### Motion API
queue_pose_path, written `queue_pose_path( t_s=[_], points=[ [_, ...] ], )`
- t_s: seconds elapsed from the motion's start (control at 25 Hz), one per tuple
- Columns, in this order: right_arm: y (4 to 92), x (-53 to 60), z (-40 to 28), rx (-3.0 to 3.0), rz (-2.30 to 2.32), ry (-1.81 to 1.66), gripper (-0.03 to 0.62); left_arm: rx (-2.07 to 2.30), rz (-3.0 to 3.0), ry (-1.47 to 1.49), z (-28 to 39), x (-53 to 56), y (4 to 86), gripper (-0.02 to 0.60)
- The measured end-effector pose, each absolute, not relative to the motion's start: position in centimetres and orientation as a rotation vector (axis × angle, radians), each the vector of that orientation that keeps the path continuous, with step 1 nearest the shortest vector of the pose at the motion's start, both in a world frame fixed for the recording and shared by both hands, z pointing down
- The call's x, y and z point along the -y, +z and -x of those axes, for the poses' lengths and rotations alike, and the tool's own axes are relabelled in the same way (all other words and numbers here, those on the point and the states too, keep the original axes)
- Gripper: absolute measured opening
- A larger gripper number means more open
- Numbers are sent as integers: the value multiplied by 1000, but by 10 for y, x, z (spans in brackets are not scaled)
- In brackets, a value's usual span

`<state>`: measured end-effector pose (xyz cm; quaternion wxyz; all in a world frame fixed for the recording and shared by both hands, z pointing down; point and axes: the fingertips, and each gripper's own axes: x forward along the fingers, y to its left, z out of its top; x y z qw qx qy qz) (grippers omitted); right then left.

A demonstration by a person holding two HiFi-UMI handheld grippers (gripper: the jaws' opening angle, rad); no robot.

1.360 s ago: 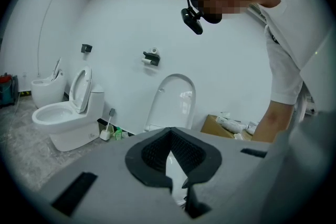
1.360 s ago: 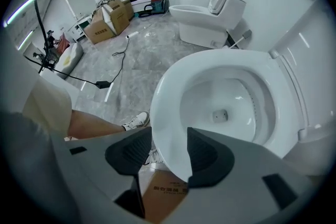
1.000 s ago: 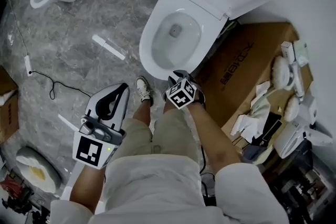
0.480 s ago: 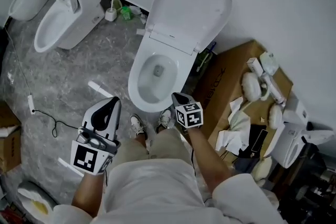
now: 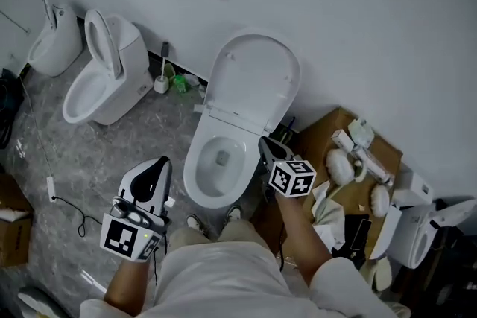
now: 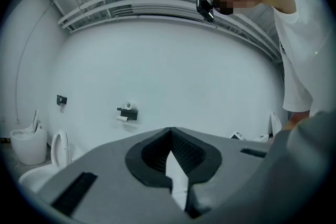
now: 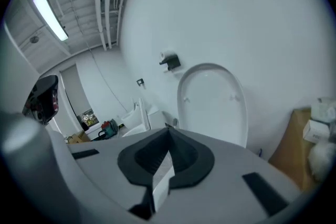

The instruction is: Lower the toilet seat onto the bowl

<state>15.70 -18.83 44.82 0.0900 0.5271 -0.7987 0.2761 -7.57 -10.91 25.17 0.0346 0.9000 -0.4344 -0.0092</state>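
Toilet seat raised, leaning back on wall, above open bowl | left gripper jaws together, empty, left of bowl | right gripper jaws together, empty, at bowl's right rim, clear of seat

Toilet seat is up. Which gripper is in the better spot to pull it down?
Probably the right. The right gripper is shut and sits by the bowl, just under the raised toilet seat, which its own view faces. The left gripper is farther off, left of the bowl.
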Motion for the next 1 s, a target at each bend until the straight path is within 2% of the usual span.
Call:
queue_pose_path(
  t_s=[0.32, 0.56, 0.72, 1.0],
  points=[
    [279, 211, -178, 2636, -1739, 620, -2, 1455, -2797, -129, 102, 120, 191, 5],
    [180, 180, -192, 2757, -1799, 300, -2, 1562, -2774, -199, 131, 125, 159, 5],
    [153, 156, -206, 2730, -1846, 155, -2, 1602, -2760, -193, 145, 131, 157, 5],
    [159, 116, -229, 2559, -1973, 79, -2, 1674, -2715, -227, 166, 123, 159, 5]
  ],
)
